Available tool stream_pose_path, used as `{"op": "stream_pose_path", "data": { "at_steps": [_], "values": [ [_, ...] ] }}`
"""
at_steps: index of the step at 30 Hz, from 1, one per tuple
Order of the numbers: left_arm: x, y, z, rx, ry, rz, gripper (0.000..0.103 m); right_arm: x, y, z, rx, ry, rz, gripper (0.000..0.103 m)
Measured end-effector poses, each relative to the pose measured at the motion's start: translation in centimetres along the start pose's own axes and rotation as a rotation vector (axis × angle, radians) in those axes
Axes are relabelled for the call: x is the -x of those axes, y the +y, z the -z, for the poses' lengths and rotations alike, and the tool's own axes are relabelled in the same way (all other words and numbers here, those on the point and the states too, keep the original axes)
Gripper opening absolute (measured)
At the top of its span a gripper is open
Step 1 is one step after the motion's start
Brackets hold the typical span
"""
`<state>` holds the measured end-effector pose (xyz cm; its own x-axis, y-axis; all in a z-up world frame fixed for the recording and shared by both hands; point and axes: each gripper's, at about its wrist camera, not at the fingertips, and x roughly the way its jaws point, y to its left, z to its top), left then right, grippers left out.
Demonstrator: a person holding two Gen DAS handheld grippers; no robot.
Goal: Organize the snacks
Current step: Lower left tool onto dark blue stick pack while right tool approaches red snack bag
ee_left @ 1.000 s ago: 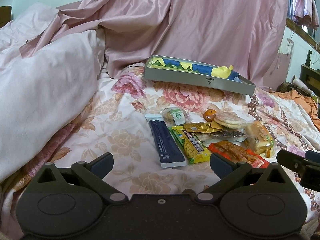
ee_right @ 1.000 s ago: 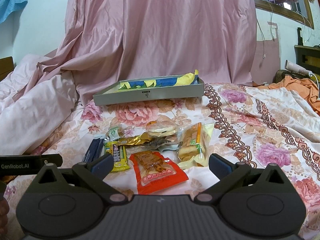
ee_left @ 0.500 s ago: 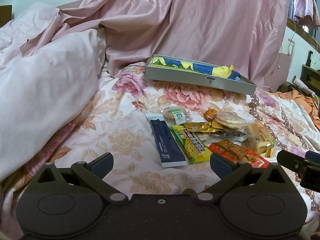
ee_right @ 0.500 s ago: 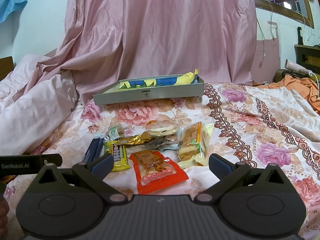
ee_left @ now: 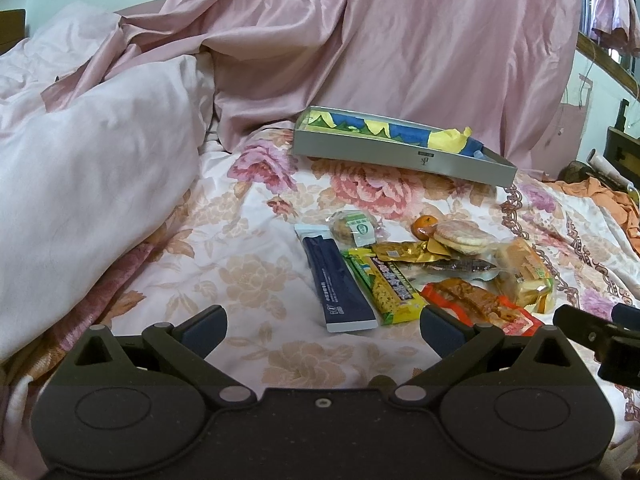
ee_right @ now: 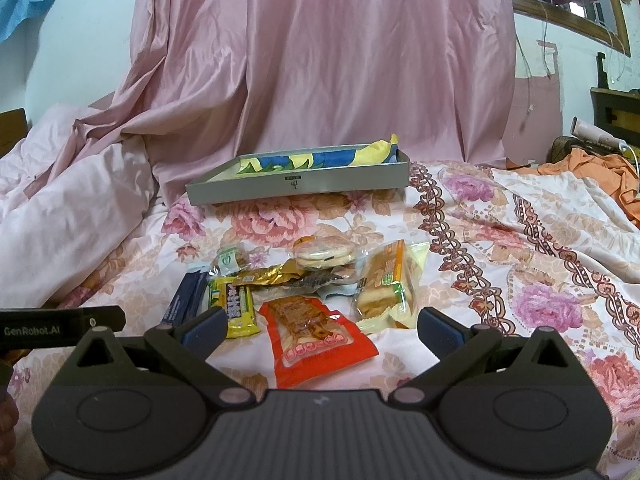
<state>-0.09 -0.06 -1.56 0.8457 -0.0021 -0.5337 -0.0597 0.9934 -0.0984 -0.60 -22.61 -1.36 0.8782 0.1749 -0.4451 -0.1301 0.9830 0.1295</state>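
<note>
Bed under floral bedspread [ee_right: 500, 240], pink and peach roses, brown chain border. Pale pink quilt [ee_left: 88, 184] heaped at left. Pink satin curtain [ee_right: 340, 68] behind. Orange cloth [ee_right: 592, 168] bunched far right. Wooden window frame [ee_right: 568, 12] upper right.

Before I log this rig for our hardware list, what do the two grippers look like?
Both look alike: the left gripper and right gripper have matte black bodies with two round discs, angular black linkage arms with silver pins, and dark blue pads. White "GenRobot.AI" lettering runs along the left one's side. No cables or sleeves show.
</note>
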Motion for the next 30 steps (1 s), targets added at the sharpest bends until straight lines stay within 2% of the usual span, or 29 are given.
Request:
{"op": "stream_pose_path", "data": {
  "at_steps": [11, 19, 25, 30],
  "values": [
    [-1.1, 0.4, -0.7, 0.026, 0.079, -0.008, 0.102, -0.6, 0.4, -0.4, 0.028, 0.042, -0.003, 0.103],
    [-3.9, 1.3, -2.2, 0.04, 0.14, 0.004, 0.102, -2.1, 0.8, -1.2, 0.124, 0.076, -0.028, 0.103],
    [-6.7, 1.2, -3.3, 0.004, 0.161, 0.025, 0.102, -4.2, 0.8, -1.7, 0.184, 0.098, -0.064, 0.103],
    [-9.2, 0.4, -3.9, -0.069, 0.189, 0.051, 0.102, -6.1, 0.8, -1.7, 0.208, 0.127, -0.111, 0.103]
  ]
}}
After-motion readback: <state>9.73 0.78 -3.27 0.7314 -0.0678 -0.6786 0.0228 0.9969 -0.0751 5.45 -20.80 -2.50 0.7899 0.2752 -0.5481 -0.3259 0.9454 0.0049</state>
